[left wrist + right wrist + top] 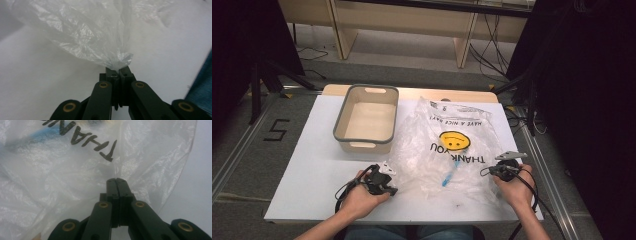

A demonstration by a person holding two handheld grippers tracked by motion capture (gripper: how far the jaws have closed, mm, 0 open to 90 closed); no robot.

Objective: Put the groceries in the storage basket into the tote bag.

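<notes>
While the clear plastic bag (447,145) is lying spread across the right half of the white desk (312,165), the left gripper (384,182) is pinching a gathered fold of its near-left edge between closed jaws. The right gripper (504,167), jaws pressed together, is clamping the film at the near-right edge. A grey-rimmed bin (343,114) is sitting beside the bag toward the far edge, and a blue object (451,170) is showing inside the bag.

The plastic bag (452,145) spreads over the middle and right of the worktop (312,165), from 12 o'clock down to 5 o'clock, blocking low passes there. The grey bin (341,112) stands at 11 o'clock, touching the bag's left edge, so no gap runs between them. Bare worktop lies open along the left side from 10 to 7 o'clock, and in a narrow strip along the near edge at 6 o'clock.
</notes>
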